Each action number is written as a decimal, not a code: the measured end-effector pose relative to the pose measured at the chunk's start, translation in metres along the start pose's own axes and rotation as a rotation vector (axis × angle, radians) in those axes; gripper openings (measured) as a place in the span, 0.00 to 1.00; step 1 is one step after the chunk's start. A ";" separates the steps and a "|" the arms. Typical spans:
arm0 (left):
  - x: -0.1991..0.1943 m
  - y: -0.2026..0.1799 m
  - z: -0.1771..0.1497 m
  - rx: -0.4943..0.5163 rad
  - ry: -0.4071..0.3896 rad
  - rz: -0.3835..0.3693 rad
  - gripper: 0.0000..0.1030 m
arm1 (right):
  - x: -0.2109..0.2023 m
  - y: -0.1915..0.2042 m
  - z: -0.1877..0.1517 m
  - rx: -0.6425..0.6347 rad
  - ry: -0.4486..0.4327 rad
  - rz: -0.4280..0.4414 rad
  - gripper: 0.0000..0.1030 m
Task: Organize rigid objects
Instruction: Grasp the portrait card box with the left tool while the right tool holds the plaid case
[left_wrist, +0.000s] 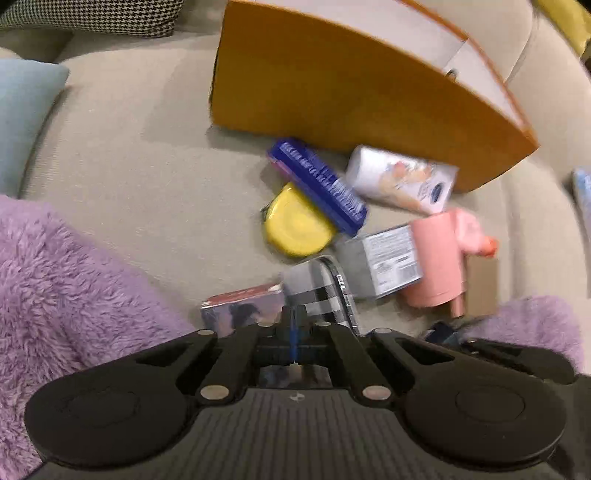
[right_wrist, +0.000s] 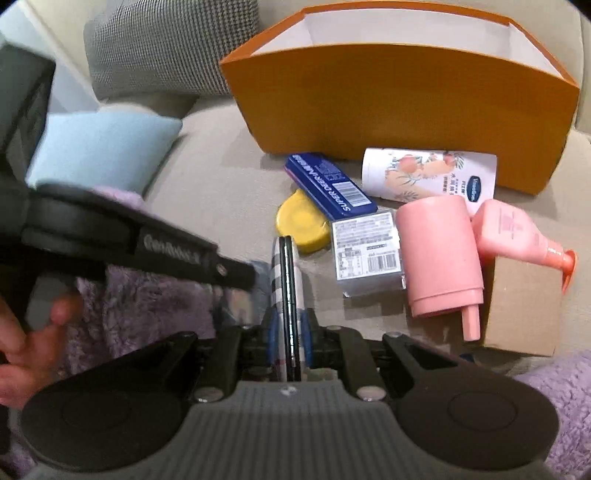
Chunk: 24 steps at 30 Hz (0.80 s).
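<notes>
A beige woven sofa cushion (right_wrist: 207, 184) carries everything, with a fuzzy lilac blanket (left_wrist: 74, 280) bunched at its near left. At the far side stands a large orange cardboard box (right_wrist: 402, 107), open-topped, smooth, white inside. A pale blue pillow (right_wrist: 103, 151) and a houndstooth cushion (right_wrist: 166, 44) lie far left. In front of the box the rigid items cluster: a plain brown carton (right_wrist: 524, 306) at the right, a matte pink cup-shaped container (right_wrist: 441, 258) lying on its side, a pink pump bottle (right_wrist: 513, 236) resting on the carton, a white tube (right_wrist: 428, 177) printed with peaches and a blue oval logo, a silver box (right_wrist: 367, 253) with a barcode label, a dark blue tin (right_wrist: 332, 184) reading "SUPER", and a round yellow case (right_wrist: 301, 225). The right gripper (right_wrist: 290, 328) pinches a thin checked flat case (right_wrist: 290, 280) edge-on between its blue pads. The left gripper (left_wrist: 294, 325), marked "GenRobot", has its fingers pressed together with nothing between them, just above a glossy red-edged packet (left_wrist: 243, 306).
</notes>
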<state>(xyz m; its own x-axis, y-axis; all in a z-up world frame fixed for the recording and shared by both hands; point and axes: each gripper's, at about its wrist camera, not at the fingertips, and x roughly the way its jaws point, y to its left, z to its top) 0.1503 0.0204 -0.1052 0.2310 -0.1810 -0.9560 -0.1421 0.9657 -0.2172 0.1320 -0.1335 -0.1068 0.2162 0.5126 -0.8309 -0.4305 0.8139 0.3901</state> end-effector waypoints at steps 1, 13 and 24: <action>0.003 -0.001 -0.001 0.002 0.009 0.035 0.00 | 0.002 0.000 0.000 -0.001 0.009 0.003 0.13; 0.009 0.007 0.003 -0.018 0.061 0.132 0.46 | 0.002 -0.006 -0.003 -0.004 0.020 -0.064 0.12; 0.028 0.006 0.002 0.055 0.062 0.167 0.77 | 0.014 -0.008 -0.001 0.002 0.022 -0.053 0.27</action>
<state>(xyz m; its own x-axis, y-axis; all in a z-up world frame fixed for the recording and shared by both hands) 0.1577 0.0216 -0.1327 0.1484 -0.0266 -0.9886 -0.1206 0.9917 -0.0448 0.1373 -0.1334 -0.1221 0.2189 0.4628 -0.8590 -0.4169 0.8403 0.3465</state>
